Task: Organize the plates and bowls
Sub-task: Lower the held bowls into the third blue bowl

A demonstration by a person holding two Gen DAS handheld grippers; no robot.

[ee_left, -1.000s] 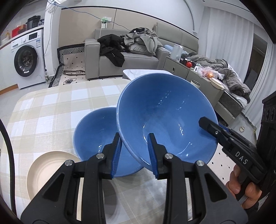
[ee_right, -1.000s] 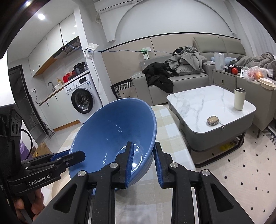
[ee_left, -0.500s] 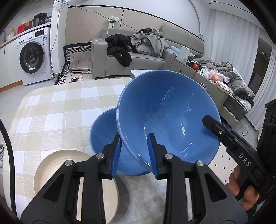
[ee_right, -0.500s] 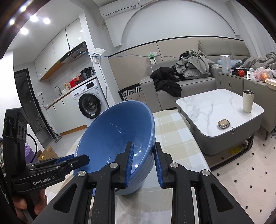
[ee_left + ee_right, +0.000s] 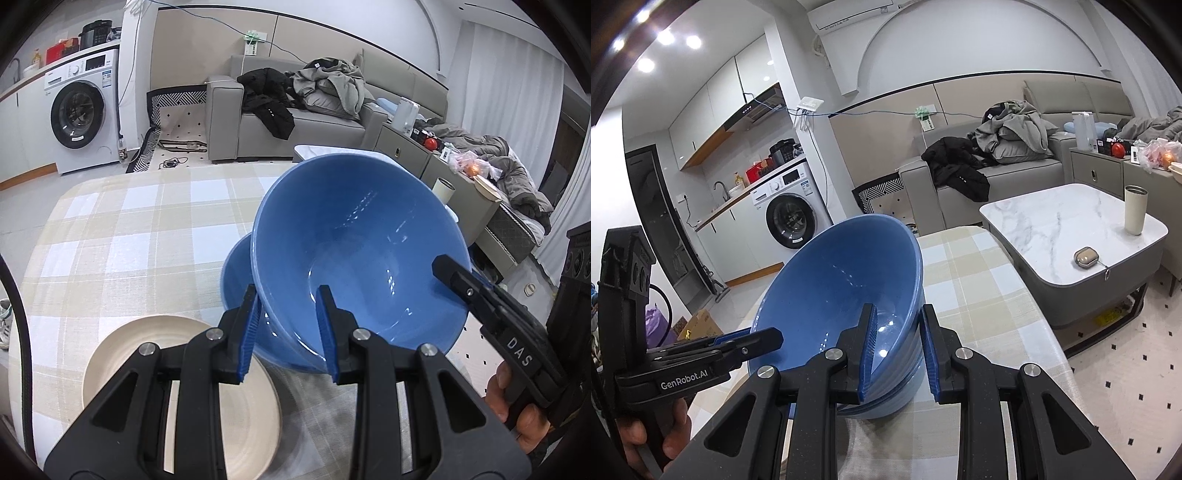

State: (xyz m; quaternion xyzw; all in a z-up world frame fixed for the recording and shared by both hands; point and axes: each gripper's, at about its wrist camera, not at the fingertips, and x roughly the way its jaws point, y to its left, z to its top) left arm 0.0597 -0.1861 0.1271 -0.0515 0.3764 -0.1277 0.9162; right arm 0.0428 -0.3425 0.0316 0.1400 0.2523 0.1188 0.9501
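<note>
Checked tablecloth (image 5: 122, 236), both jaws clenched on blue bowl (image 5: 354, 251), seemingly nested, "GenRobot.AI", "DAS"

bowl: you carry the big blue bowl (image 5: 354, 254) across and down until it nests tilted in the second blue bowl (image 5: 236, 280) | view: cream plate (image 5: 177, 387) comes fuller into view, checked table (image 5: 122, 236) shows wider

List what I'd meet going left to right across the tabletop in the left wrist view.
Cream plate → lower blue bowl → tilted upper blue bowl, gripped at its rim by the left tool → right tool clamped on that bowl's far rim.
</note>
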